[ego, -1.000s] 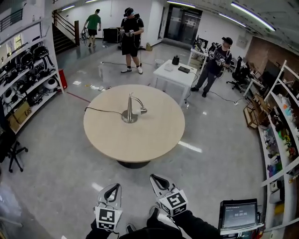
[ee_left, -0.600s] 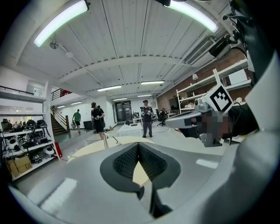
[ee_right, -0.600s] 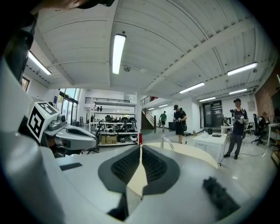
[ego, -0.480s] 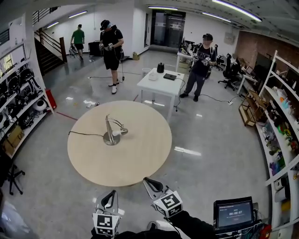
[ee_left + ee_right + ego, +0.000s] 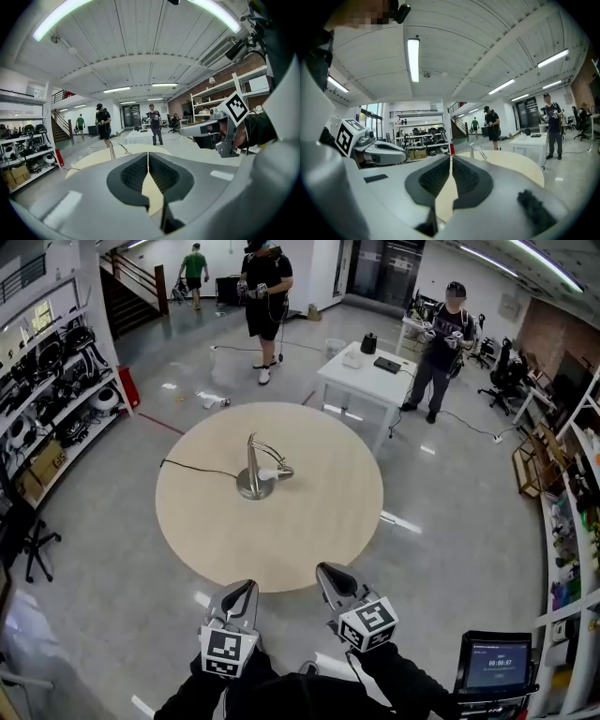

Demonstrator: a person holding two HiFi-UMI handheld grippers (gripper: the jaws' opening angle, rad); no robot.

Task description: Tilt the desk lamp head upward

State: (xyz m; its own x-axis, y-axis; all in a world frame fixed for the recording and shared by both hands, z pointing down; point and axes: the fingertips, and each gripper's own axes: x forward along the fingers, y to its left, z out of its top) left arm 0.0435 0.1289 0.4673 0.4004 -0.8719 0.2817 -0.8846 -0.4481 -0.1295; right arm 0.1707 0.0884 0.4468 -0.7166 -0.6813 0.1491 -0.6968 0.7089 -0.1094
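A silver desk lamp stands left of centre on the round beige table, with its head hanging low to the right of its post. Both grippers are held side by side just short of the table's near edge, well apart from the lamp. My left gripper is shut with nothing in it, and so is my right gripper. The left gripper view has the closed jaws in front and the lamp far beyond. In the right gripper view the lamp shows past the closed jaws.
A black cable runs left from the lamp over the table's edge. Beyond the table stand a white rectangular table and three people. Shelves line the left wall and more line the right. A screen sits at lower right.
Both grippers have come forward together and now sit close to the table's near edge. The table and lamp look nearer. The lamp has not moved on the table.
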